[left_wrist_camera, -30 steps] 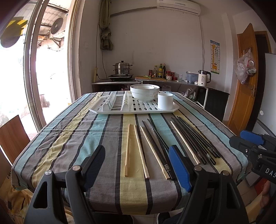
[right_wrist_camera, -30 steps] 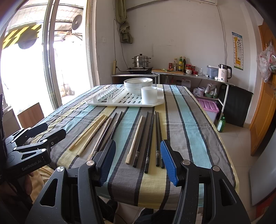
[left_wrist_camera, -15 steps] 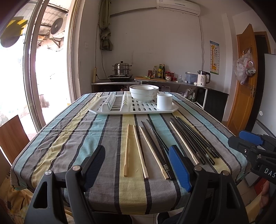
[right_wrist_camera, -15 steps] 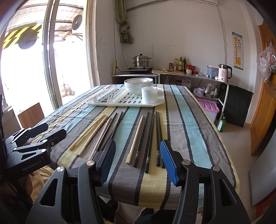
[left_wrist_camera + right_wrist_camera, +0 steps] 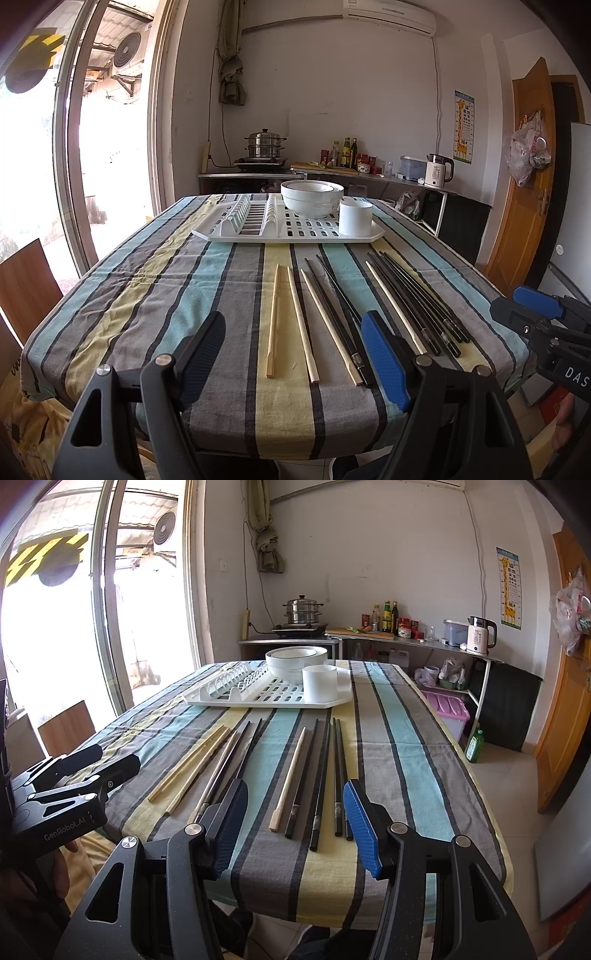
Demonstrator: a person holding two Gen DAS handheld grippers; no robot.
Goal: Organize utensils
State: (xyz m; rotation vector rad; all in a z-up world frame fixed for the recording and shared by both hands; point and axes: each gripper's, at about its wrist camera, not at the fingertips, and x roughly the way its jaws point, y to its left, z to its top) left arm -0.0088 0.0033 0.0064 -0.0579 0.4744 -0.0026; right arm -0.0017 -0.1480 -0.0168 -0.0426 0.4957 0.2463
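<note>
Over the last second almost nothing had changed; the left gripper (image 5: 291, 354) had only crept slightly nearer the striped cloth-covered table (image 5: 147, 295), its jaws spread wide and empty; the right gripper (image 5: 295, 823) had held its place, likewise released and holding nothing; so the sorting appeared not yet begun. Pale wooden chopsticks (image 5: 272, 321) lay loose at twelve o'clock from the left gripper, with slim black chopsticks (image 5: 417, 299) fanned toward one o'clock; in the right wrist view another pale chopstick (image 5: 288, 779) and black chopsticks (image 5: 321, 779) lay straight ahead between the blue pads. The white slotted plastic drying tray (image 5: 258, 236) sat farther off at twelve o'clock, carrying stacked white ceramic bowls (image 5: 312, 197) and a white cylindrical cup (image 5: 355, 218), the likely holder; every chopstick seemed left to gather.
</note>
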